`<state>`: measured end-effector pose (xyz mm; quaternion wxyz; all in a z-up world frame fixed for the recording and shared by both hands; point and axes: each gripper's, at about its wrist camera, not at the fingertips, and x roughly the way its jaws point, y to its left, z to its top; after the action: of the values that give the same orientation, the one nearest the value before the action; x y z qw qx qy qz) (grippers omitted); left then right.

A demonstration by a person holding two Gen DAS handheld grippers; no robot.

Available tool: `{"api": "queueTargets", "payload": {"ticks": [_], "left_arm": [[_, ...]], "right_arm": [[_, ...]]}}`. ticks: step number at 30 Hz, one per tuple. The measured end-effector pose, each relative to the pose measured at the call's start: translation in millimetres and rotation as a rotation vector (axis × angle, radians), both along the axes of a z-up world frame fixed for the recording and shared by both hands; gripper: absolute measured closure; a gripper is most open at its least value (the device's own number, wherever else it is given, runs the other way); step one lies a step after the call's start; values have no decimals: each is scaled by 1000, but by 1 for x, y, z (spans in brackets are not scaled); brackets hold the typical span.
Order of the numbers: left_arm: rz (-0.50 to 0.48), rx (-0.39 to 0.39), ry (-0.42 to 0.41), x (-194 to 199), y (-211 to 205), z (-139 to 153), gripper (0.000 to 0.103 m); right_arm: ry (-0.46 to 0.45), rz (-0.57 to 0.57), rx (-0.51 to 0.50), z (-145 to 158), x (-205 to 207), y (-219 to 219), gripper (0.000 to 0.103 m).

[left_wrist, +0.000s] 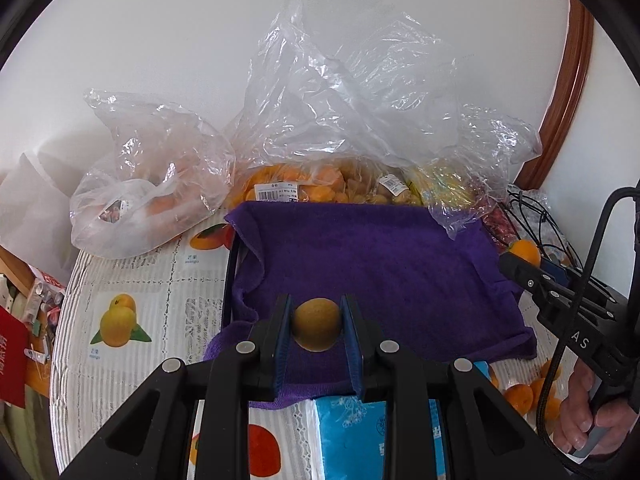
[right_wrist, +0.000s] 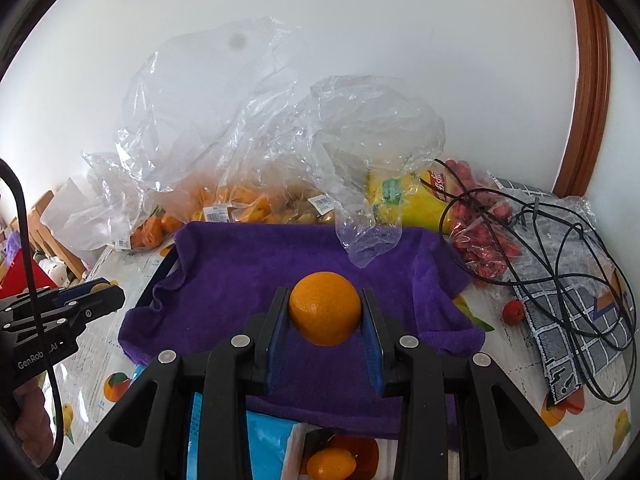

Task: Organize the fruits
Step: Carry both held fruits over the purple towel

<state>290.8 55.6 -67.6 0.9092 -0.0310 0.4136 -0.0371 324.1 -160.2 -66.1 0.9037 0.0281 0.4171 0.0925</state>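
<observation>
My left gripper is shut on a small yellowish-orange fruit, held above the near edge of a tray lined with a purple towel. My right gripper is shut on a bright orange, held above the same purple towel. The right gripper with its orange also shows at the right of the left wrist view. The left gripper shows at the left of the right wrist view. No fruit lies on the towel.
Clear plastic bags of oranges and small fruit lie behind the tray against the wall. A bag of red fruit, black cables and a loose red fruit lie right. A blue tissue pack and a small orange lie near.
</observation>
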Motion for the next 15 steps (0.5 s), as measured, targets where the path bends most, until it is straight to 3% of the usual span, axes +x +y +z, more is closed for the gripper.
{"api": "queueTargets", "payload": {"ticks": [15], "left_arm": [[7, -3, 59, 42, 3, -33, 79]], "right_arm": [[55, -11, -26, -41, 28, -2, 69]]}}
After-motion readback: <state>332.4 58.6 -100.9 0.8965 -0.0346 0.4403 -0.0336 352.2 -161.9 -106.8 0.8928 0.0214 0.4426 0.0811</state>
